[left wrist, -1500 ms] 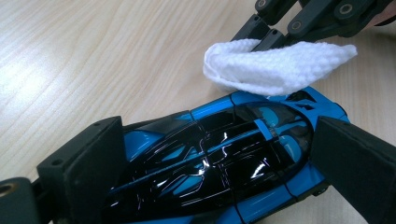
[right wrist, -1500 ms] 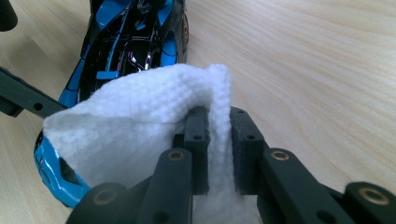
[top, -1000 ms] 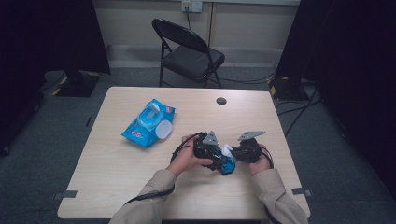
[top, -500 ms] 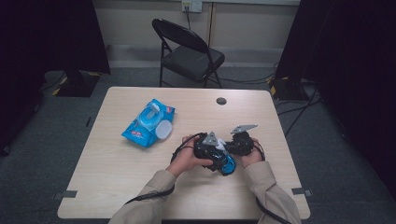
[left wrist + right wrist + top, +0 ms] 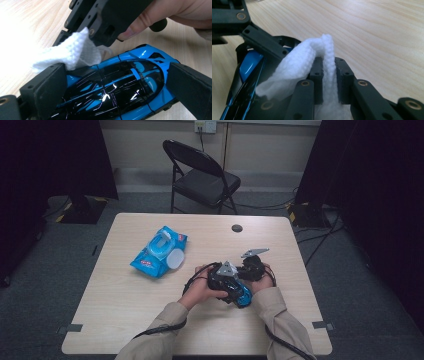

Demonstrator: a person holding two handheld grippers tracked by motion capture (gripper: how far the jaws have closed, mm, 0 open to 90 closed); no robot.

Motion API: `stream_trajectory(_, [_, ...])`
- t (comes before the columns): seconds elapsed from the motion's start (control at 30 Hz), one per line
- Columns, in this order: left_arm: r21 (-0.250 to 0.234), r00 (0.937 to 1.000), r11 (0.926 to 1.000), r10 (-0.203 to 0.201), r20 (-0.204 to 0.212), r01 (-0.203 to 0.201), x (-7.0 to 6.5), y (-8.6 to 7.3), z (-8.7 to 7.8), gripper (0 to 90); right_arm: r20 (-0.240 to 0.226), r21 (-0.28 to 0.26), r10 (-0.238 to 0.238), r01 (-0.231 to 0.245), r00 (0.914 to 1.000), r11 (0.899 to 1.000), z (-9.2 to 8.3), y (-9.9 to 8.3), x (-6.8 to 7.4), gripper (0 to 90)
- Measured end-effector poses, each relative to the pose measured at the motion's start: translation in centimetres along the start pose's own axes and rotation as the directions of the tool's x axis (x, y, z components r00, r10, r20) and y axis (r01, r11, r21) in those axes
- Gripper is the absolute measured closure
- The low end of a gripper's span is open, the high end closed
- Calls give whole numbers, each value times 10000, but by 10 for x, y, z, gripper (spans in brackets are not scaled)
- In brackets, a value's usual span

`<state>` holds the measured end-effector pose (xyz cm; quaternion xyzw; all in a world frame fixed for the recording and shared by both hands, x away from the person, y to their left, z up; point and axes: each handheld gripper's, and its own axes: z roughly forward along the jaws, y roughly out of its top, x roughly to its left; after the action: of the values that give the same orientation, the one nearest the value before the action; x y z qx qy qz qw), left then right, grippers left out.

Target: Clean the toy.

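A blue and black toy car [image 5: 125,85] sits lengthwise between the jaws of my left gripper [image 5: 117,87], whose pads press on both its sides. In the high view the car [image 5: 243,296] shows just right of my left gripper [image 5: 231,286], in front of the person. My right gripper [image 5: 329,65] is shut on a folded white wipe [image 5: 299,65]. The wipe [image 5: 72,52] touches the car's front end, with the right gripper [image 5: 87,32] above it. The two grippers are close together, right gripper [image 5: 246,272] just behind the car.
A blue pack of wipes [image 5: 160,251] with its lid flipped open lies on the wooden table [image 5: 125,310], left of the hands. A small black disc [image 5: 237,228] sits near the table's far edge. A black folding chair [image 5: 200,175] stands behind the table.
My right gripper has moved left with the wipe, closing in on the car held in the left gripper. The left gripper has stayed in place.
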<state>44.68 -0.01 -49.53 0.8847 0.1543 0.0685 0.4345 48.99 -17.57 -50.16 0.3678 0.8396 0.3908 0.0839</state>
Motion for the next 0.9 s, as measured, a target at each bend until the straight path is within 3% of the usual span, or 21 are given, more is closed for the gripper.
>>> stream_trajectory(0.27, [-19,10000,10000,4,10,-4,0,0,0,30,-68,-142,122,-123,9999,9998,1,0,-1,786])
stream_trajectory(0.3, [-13,10000,10000,12,26,-12,0,0,0,31,-106,-293,303,-306,9995,9991,0,-3,-3,786])
stream_trajectory(0.47, [-15,10000,10000,1,37,-1,0,0,0,31,56,-266,174,-172,9998,9995,-6,-6,-5,786])
stream_trajectory(0.67, [-33,10000,10000,16,40,-15,1,0,0,31,168,-357,235,-229,9996,9991,-29,-17,-15,786])
stream_trajectory(0.9, [-109,10000,9999,-1,57,2,1,-1,0,32,109,-666,148,-141,9998,9977,-58,-30,-14,787])
